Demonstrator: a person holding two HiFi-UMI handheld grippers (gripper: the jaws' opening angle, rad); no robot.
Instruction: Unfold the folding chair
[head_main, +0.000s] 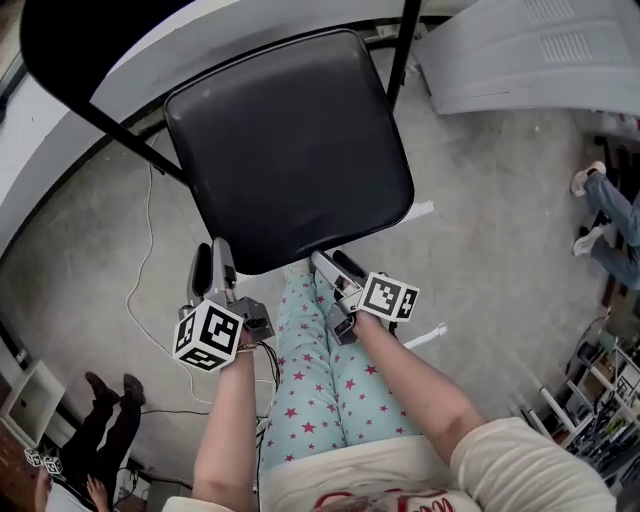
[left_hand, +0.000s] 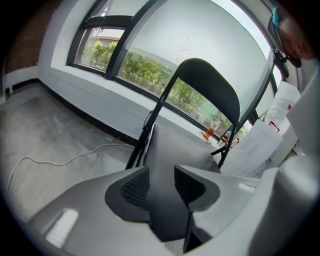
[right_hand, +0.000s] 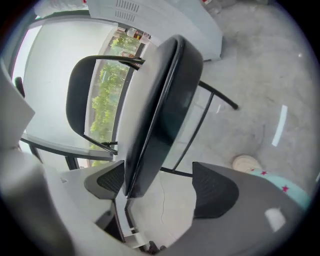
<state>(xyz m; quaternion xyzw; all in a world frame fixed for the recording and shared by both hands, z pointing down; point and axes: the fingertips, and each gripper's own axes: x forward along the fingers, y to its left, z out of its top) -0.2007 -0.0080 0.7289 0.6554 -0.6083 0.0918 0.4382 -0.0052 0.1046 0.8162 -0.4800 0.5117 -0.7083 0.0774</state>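
The black folding chair stands opened out, its padded seat (head_main: 290, 140) lying flat below me and its backrest (head_main: 60, 40) at the top left. My left gripper (head_main: 212, 262) sits at the seat's front left corner. In the left gripper view the jaws (left_hand: 162, 187) are open, with the seat's front (left_hand: 175, 145) showing through the gap and the backrest (left_hand: 210, 85) beyond. My right gripper (head_main: 335, 263) is at the front right edge. Its jaws (right_hand: 159, 175) stand wide open around the seat's edge (right_hand: 160, 100), which lies close to the left pad (right_hand: 107, 182) and far from the right one.
My legs in star-print trousers (head_main: 320, 380) are right behind the seat's front edge. A white cable (head_main: 145, 260) runs over the concrete floor at the left. A white unit (head_main: 530, 50) stands at the back right. Other people's feet show at the right (head_main: 590, 180) and lower left (head_main: 105, 420).
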